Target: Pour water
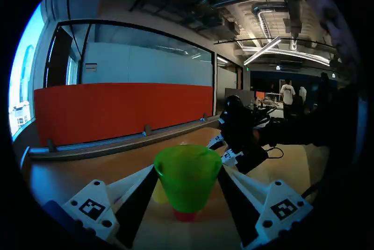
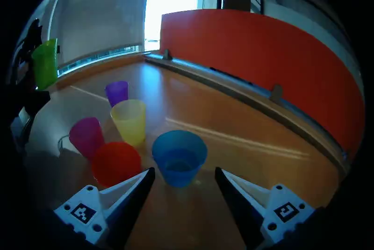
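In the left gripper view, my left gripper [image 1: 188, 169] is shut on a translucent green cup [image 1: 188, 180], held upright above the wooden table [image 1: 84, 175]. Beneath it peek a red cup [image 1: 185, 216] and a yellow cup [image 1: 159, 195]. In the right gripper view, my right gripper [image 2: 184, 171] is open low over the table, with a blue cup [image 2: 179, 157] standing just ahead between its fingertips; a little water seems to lie in it. The green cup [image 2: 45, 63] hangs in the air at the far left.
Left of the blue cup stand a red cup [image 2: 116, 162], a pink cup [image 2: 87, 136], a yellow cup [image 2: 129, 121] and a purple cup [image 2: 117, 92]. An orange partition [image 2: 280, 58] runs along the table's far edge. A person's dark sleeve [image 1: 299, 133] reaches across at the right.
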Tool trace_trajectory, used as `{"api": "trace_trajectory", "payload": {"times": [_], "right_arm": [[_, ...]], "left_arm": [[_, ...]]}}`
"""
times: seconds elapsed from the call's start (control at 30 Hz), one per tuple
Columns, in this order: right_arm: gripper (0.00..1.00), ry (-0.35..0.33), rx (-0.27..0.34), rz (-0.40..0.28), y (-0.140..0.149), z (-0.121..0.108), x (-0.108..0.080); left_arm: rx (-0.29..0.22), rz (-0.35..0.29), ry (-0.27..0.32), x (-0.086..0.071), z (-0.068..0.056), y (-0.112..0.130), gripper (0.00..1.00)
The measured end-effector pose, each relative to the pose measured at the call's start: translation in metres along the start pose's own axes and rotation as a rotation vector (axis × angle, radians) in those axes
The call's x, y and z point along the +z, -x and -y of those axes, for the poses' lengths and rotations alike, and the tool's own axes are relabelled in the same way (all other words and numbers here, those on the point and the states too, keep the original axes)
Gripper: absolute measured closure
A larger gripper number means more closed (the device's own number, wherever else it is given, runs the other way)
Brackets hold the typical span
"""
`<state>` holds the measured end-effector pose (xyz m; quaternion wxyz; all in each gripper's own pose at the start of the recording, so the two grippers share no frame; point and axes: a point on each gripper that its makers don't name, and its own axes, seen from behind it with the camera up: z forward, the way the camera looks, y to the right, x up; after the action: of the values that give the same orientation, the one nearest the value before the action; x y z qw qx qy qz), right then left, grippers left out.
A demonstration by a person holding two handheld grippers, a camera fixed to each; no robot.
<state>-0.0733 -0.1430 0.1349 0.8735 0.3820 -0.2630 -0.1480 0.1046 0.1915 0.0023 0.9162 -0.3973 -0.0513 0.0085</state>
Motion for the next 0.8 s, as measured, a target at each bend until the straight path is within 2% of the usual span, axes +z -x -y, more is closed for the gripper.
{"api": "trace_trajectory", "payload": {"times": [0.4, 0.8], "right_arm": [[0.01, -0.022, 0.004, 0.002, -0.003, 0.003, 0.023], [0.01, -0.028, 0.011, -0.007, -0.005, 0.002, 0.035]], "left_arm": [[-0.006, 0.007, -0.003, 0.001, 0.005, 0.004, 0.13], [-0.013, 0.010, -0.007, 0.001, 0.009, 0.008, 0.13]]}}
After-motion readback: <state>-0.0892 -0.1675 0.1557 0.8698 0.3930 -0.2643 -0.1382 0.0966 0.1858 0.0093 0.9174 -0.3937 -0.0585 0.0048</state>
